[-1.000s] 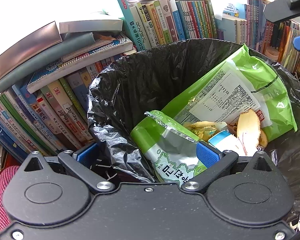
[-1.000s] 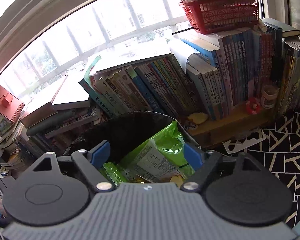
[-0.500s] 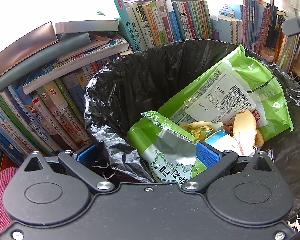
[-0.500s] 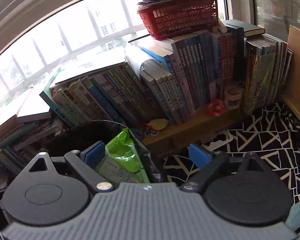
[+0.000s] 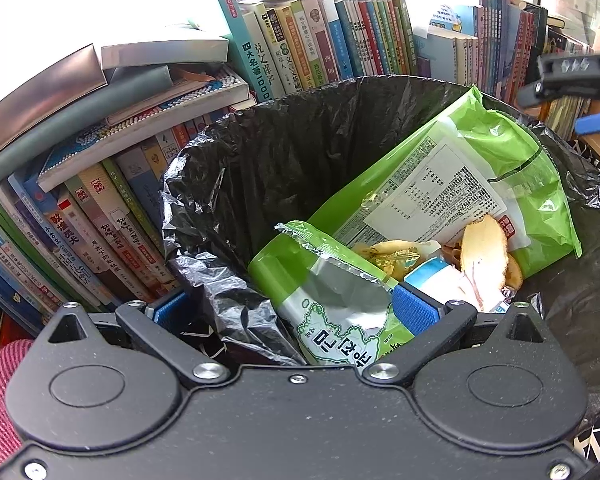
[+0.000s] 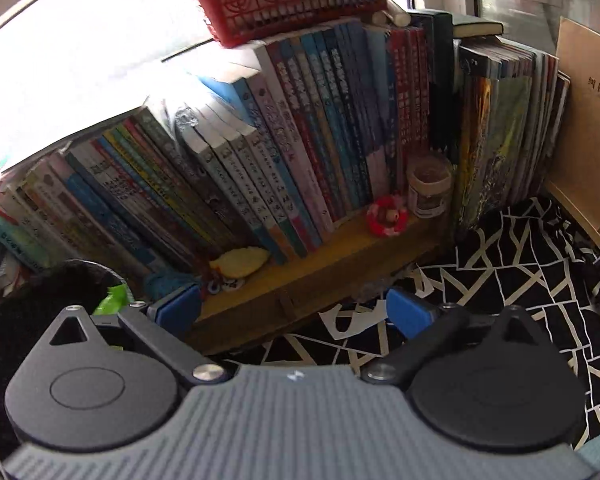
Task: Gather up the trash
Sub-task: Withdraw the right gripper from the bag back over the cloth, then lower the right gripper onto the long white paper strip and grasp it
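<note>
Left wrist view: the left hand-held gripper straddles the black bag-lined bin's near rim, spread wide, not visibly clamping; green crinkled snack wrappers already lie inside.

Right wrist view: the right hand-held gripper, empty, is opening over the black-and-white patterned cloth; no further trash shows there.

Left gripper open, straddling black bin liner edge; small green snack bag between fingers; books behind.

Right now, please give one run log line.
left gripper: open over bin | right gripper: opening, empty | wrappers: in bin
</note>
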